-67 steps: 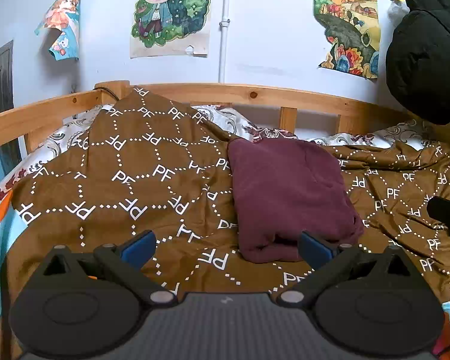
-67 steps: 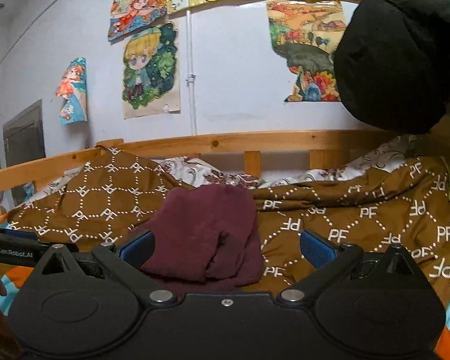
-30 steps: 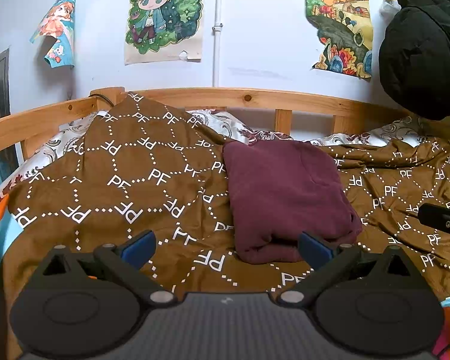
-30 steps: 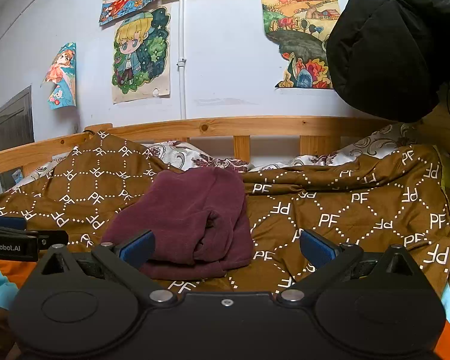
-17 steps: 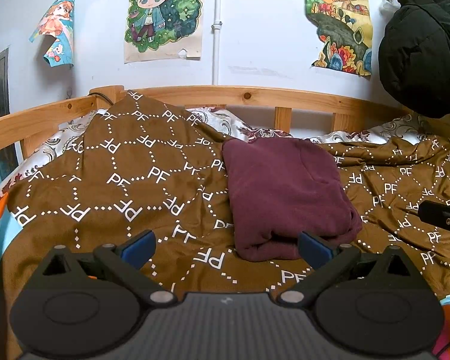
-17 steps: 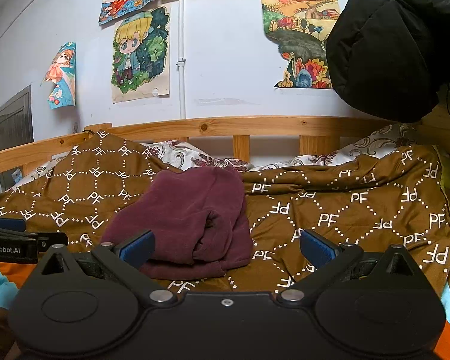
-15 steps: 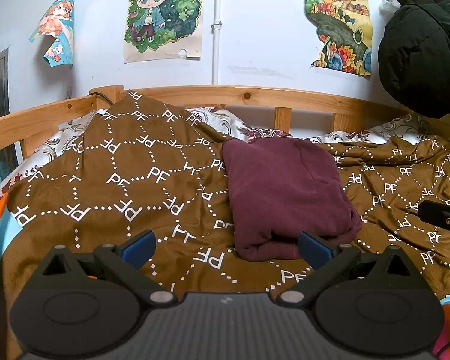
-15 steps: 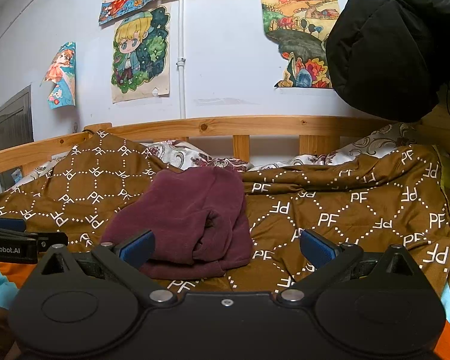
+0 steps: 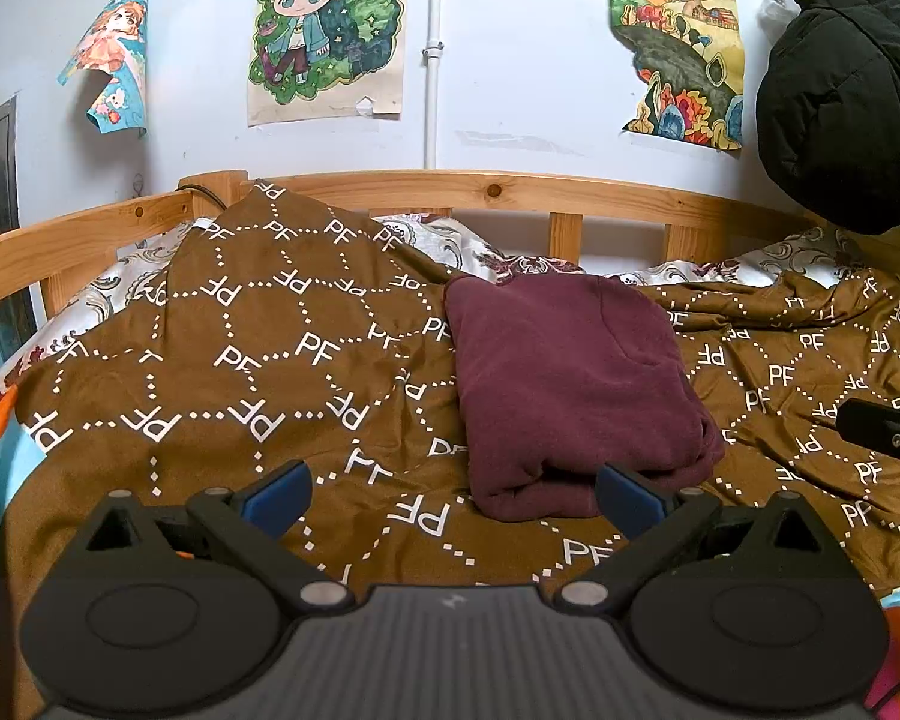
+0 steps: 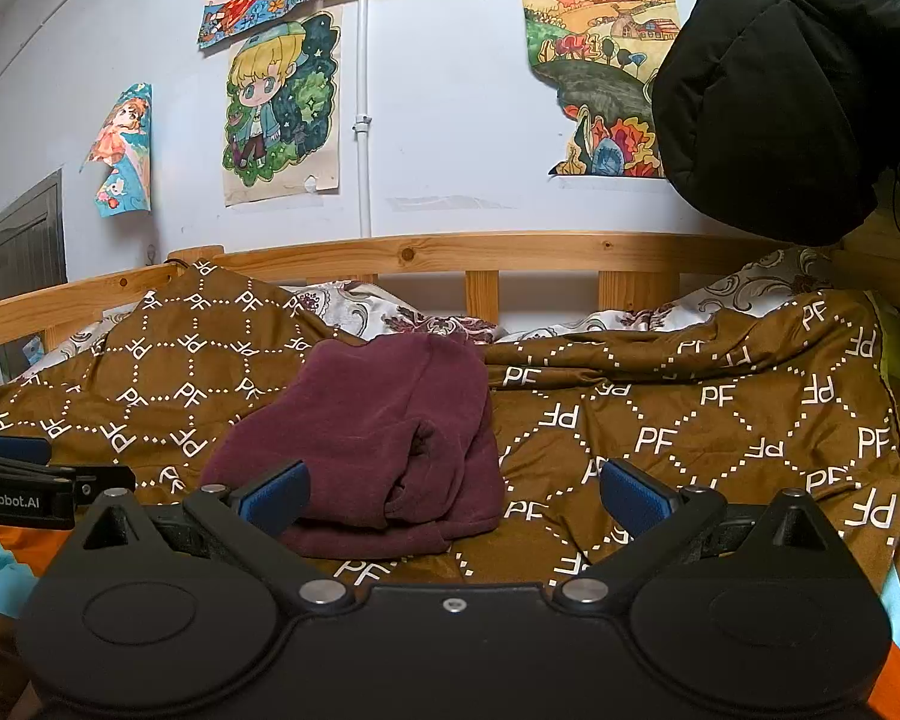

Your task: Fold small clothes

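On the brown bedspread (image 9: 258,360) the folded maroon garment (image 9: 570,384) lies unmoved; both grippers' fingers (image 9: 276,495) stay spread, empty.

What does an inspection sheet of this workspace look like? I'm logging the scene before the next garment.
Surface: brown PF-patterned blanket, rumpled, over the bed.
Job's things: maroon garment lies folded on the blanket.
Clutter: nothing seen.
Grippers: left gripper open, empty; right gripper open, empty; both short of the garment.
Cables: dark cord at the rail corner.
Surroundings: wooden bed rail, wall posters, black jacket hanging.
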Available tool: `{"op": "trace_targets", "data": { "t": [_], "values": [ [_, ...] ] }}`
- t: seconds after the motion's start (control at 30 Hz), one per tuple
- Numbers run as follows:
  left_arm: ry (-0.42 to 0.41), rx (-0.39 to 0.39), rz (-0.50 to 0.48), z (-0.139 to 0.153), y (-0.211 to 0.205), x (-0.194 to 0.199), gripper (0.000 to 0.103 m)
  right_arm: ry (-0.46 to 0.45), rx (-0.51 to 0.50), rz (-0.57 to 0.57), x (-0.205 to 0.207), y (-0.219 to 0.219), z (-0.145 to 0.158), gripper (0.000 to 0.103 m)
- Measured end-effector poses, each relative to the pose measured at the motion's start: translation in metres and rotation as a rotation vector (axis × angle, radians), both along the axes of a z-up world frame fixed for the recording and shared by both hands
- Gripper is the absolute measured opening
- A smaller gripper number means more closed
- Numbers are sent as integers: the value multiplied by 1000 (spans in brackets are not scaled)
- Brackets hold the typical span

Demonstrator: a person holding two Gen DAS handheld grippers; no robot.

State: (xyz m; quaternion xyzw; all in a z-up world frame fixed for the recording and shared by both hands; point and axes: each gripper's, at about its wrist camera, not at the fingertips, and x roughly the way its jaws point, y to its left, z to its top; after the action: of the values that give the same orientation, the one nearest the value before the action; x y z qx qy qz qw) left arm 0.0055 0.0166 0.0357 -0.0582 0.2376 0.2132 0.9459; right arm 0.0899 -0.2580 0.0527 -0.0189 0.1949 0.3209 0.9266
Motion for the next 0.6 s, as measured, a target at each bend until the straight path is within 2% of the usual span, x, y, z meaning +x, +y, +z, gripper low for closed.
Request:
{"op": "trace_targets", "data": {
  "t": [0.6],
  "values": [
    [1,1,1,0,0,0,102,-4,2,-4,1,-2,0,102]
  ]
}}
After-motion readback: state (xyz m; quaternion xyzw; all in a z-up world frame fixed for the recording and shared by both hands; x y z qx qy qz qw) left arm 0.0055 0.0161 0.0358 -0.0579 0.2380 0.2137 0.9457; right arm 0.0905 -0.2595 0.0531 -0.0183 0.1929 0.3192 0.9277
